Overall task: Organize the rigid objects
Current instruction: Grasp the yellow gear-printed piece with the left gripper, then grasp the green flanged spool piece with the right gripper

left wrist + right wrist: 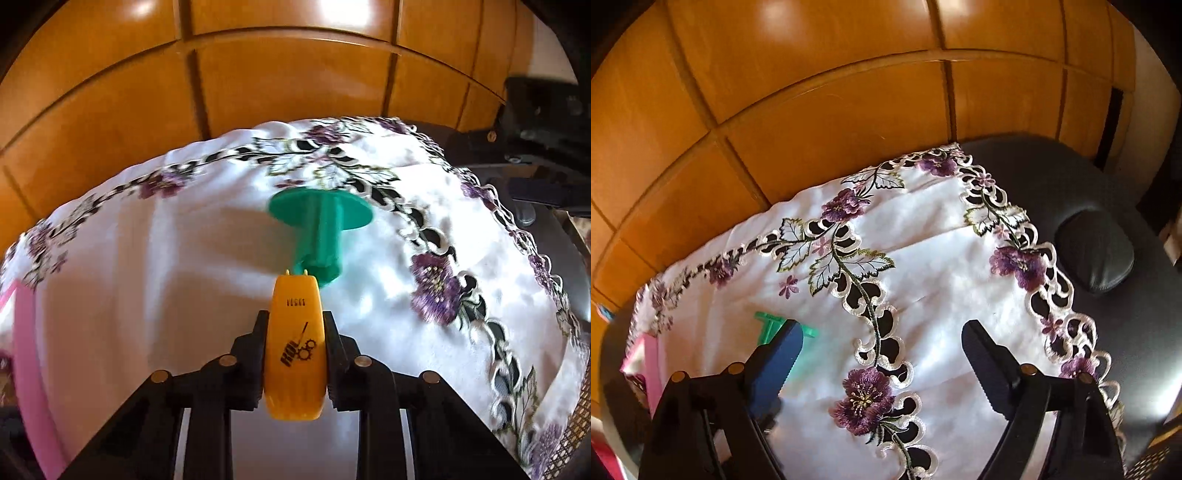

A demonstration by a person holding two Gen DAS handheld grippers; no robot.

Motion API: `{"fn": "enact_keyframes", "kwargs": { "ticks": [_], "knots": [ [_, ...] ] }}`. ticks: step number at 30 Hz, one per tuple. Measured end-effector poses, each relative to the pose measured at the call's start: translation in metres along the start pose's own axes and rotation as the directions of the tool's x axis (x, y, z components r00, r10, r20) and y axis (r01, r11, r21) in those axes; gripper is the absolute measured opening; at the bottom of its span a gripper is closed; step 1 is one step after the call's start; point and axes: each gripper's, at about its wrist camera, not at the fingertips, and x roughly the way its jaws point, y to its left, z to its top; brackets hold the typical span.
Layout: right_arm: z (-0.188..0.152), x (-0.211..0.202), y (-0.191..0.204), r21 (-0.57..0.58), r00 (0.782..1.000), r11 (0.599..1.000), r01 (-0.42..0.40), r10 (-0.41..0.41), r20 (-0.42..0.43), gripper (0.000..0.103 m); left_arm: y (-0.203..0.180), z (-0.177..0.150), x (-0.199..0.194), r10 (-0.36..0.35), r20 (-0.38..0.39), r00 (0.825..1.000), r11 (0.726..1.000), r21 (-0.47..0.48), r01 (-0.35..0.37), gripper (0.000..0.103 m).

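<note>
My left gripper (295, 317) is shut on an orange plastic piece (295, 343) with a black gear logo; its two small prongs point forward, away from me. Just beyond that tip, a green plastic piece (320, 225) with a round flange and a stem lies on the white embroidered cloth (147, 258). In the right wrist view my right gripper (882, 326) stands open above the cloth (923, 277) with nothing between its fingers. The green piece (768, 319) shows partly behind the left finger there.
A wooden cabinet front (258, 74) rises right behind the cloth. A pink object (22, 350) sits at the cloth's left edge. To the right, dark padded furniture with a black cushion (1093, 254) borders the cloth, and black equipment (535, 110) stands at the far right.
</note>
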Motion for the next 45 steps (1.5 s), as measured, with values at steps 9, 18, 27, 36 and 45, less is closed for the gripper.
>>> {"fn": "enact_keyframes", "kwargs": {
  "ticks": [9,18,27,36,45],
  "knots": [
    [-0.003,0.008,0.0,-0.01,0.999,1.0,0.026,-0.026,-0.031,0.089,0.001,-0.056,-0.04,0.047,0.044,0.998,0.999,-0.008,-0.047,0.026],
    [-0.006,0.01,-0.001,-0.021,0.998,0.999,0.05,-0.05,-0.039,0.089,0.003,-0.067,-0.046,0.025,0.066,0.998,1.0,-0.02,-0.023,0.026],
    [-0.006,0.011,-0.009,0.04,0.999,0.999,-0.001,0.003,-0.047,0.089,0.01,-0.071,-0.048,-0.009,0.083,0.997,0.999,-0.052,0.014,0.026],
    [-0.02,0.01,0.043,-0.185,0.996,0.979,-0.081,0.075,-0.041,0.09,0.016,-0.074,-0.047,-0.042,0.103,0.994,0.996,-0.074,0.05,0.026],
    [-0.043,0.024,0.116,-0.637,0.999,0.771,-0.024,-0.01,-0.05,0.095,0.021,-0.074,-0.047,-0.078,0.111,0.991,0.991,-0.101,0.089,0.026]
  ]
}}
